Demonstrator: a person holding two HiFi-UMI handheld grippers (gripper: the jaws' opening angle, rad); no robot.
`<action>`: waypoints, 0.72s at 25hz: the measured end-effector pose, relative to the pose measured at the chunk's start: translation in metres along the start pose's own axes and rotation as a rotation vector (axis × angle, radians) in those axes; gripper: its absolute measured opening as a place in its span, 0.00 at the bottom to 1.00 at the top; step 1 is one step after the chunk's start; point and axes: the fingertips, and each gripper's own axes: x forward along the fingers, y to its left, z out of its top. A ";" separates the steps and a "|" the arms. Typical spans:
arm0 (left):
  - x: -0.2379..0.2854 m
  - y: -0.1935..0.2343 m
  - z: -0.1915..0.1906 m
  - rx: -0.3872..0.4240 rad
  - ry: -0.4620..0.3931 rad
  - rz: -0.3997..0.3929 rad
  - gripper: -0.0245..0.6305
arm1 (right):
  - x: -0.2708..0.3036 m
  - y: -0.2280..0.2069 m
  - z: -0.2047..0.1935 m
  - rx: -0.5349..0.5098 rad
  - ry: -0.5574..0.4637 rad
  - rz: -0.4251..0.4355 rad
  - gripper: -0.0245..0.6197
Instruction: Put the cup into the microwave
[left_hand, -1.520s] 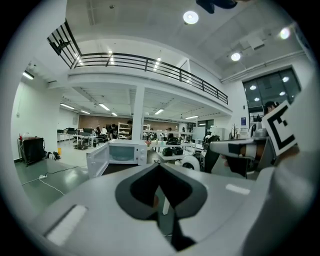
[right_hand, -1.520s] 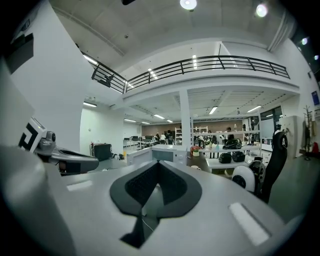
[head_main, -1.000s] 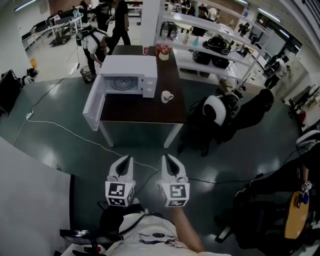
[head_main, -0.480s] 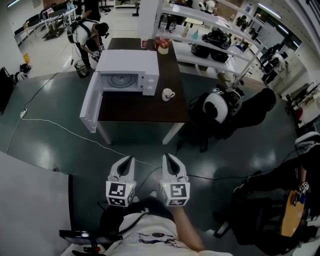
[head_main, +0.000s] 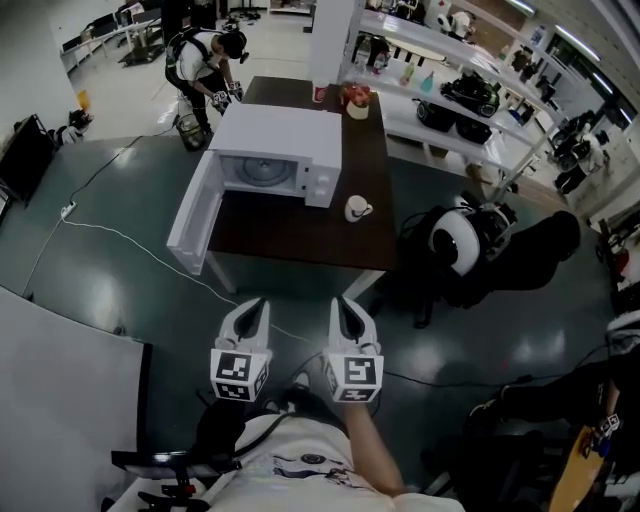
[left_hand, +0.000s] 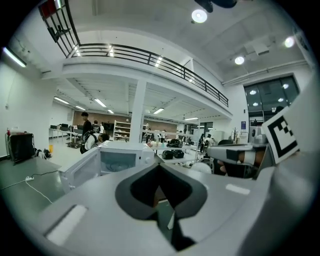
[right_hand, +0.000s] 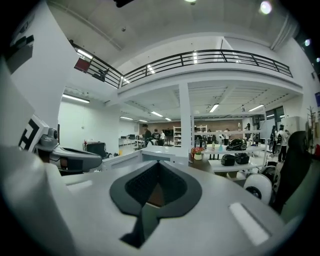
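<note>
Right gripper (head_main: 345, 310) sits low in the head view, just right of centre, with its jaws pressed together on nothing. The left gripper (head_main: 256, 312) is beside it, pointing up the frame as well, and its jaws are likewise closed and empty. The cup (head_main: 356, 208) stands upright on the dark table (head_main: 300, 238), almost straight up the frame from the right gripper and a touch to the right. It is well apart from both grippers, with open floor and the table's near edge in between. Its handle looks to stick out toward the right of the frame. The microwave (head_main: 282, 135) is just left of the cup, with its door (head_main: 195, 222) swung wide toward the left edge and its cavity facing down the frame toward the person. The right gripper is judged the nearer one for the pick. It would have to open before reaching the cup, and the carry afterwards would run leftward into the open cavity.
</note>
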 end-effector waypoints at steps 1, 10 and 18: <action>0.007 0.002 0.005 0.000 -0.008 0.013 0.03 | 0.007 -0.003 0.003 0.002 -0.003 0.011 0.04; 0.060 0.002 0.018 0.028 -0.011 0.066 0.03 | 0.043 -0.037 0.004 0.037 -0.011 0.058 0.04; 0.079 0.011 0.018 0.037 0.019 0.099 0.03 | 0.068 -0.051 0.002 0.073 0.006 0.075 0.04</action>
